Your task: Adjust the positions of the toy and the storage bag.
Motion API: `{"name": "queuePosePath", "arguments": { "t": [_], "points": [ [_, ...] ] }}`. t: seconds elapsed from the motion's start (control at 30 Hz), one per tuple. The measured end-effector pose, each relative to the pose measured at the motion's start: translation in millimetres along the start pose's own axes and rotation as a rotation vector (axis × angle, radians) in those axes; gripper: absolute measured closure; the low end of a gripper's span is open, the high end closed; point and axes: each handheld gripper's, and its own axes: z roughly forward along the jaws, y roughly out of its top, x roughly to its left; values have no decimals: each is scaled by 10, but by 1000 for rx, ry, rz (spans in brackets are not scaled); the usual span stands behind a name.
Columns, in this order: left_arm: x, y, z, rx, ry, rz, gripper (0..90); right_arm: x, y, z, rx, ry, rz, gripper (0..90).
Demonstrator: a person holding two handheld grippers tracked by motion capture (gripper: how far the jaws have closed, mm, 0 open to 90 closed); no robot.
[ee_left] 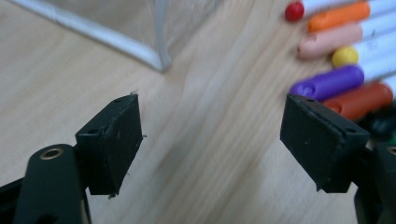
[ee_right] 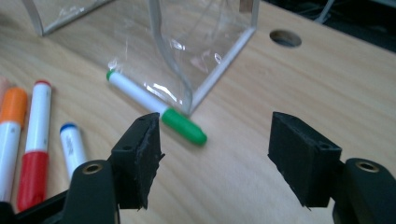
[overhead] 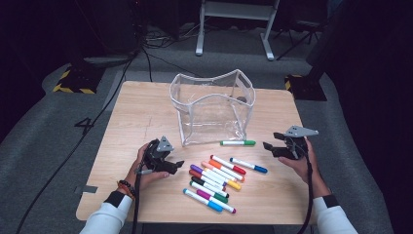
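I had both grippers low over the wooden table [overhead: 141, 105] with nothing in either. The left gripper [overhead: 171, 165], at lower left of the high view, stood with its jaws wide apart and bare wood between the pads, and the cluster of markers [overhead: 214, 181] lay just to its right. In the left gripper view the purple marker [ee_left: 329, 83] and the dark orange marker [ee_left: 362, 100] sat at the right edge, just beyond the right pad.

The right gripper [overhead: 269, 147], at centre right of the high view, was equally wide open and empty. The green marker [ee_right: 156, 109] lay ahead of it in the right gripper view, its cap close to the left pad and its body running against the foot of the clear pouch [overhead: 213, 107].

I judged the green marker the likely first pick. To do it well I would square the jaws across the barrel near its middle, come down until the pads straddled it, and close without nudging the pouch wall, which looked soft and easily pushed.

There was open wood to the right of the pouch and toward the right table edge, so the right gripper had room. The left gripper had less, with the markers packed closely together, and the blue marker [overhead: 248, 165] lay apart, between the two grippers.
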Motion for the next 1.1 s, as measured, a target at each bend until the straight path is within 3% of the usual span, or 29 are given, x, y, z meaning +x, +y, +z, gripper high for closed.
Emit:
{"name": "queuePosePath", "arguments": {
  "t": [0.2,0.27,0.33,0.4,0.5,0.57,0.63,0.77,0.87,0.9,1.1],
  "points": [
    [18,225,8,-79,42,28,254,131,208,186,-22,16,-54,371],
    [31,293,25,-81,47,22,275,179,266,266,-19,31,-63,376],
    [44,350,50,-84,59,24,359,241,327,353,-28,42,-81,393],
    [60,400,81,-85,47,18,387,286,385,441,-18,55,-83,399],
    [85,451,101,-91,74,13,408,336,452,547,-11,40,-103,439],
    [114,480,115,-118,90,9,427,350,476,599,-15,14,-111,500],
    [139,503,139,-116,71,1,466,352,485,636,-13,20,-108,558],
    [147,555,196,-133,59,27,583,346,490,684,-5,7,-133,686],
    [127,600,255,-138,69,56,651,327,495,688,-16,-5,-136,783],
    [116,612,277,-131,84,64,687,325,496,689,-12,1,-159,813],
    [129,642,327,-134,63,75,739,302,467,654,-6,4,-166,861]
  ]
}}
